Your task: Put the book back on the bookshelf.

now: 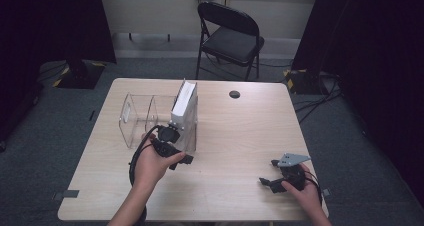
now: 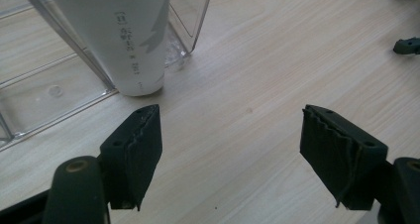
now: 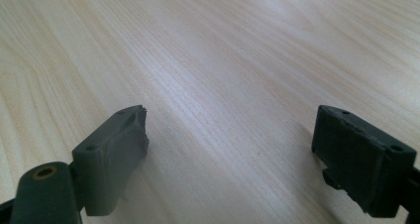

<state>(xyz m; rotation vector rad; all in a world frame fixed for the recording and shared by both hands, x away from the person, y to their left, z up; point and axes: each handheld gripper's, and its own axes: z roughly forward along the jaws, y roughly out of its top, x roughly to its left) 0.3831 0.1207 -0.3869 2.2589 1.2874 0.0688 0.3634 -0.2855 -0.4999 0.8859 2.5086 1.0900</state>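
Your left gripper [image 2: 230, 149] stands wide with nothing between its jaws, hovering low over the surface [image 2: 257, 85] just in front of the white book [image 2: 126, 35]. That book stands upright, leaning a little, in the end compartment of the clear rack [image 1: 135, 118], the one nearest the middle of the surface. In the left gripper view its lower corner sits at the rack's front edge, just beyond your left jaw and apart from it.

The risk here is a nudge. The book rests against thin clear walls, and if you pull back carelessly or swing sideways, a jaw could catch its corner and tip it over or drag it out of the rack. The rack itself looks light, so a bump against its front wall could slide it across the surface.

Your right gripper [image 3: 230, 149] is also wide and holds nothing, resting well apart from the rack near the surface's front right corner, so it poses little danger to the book.
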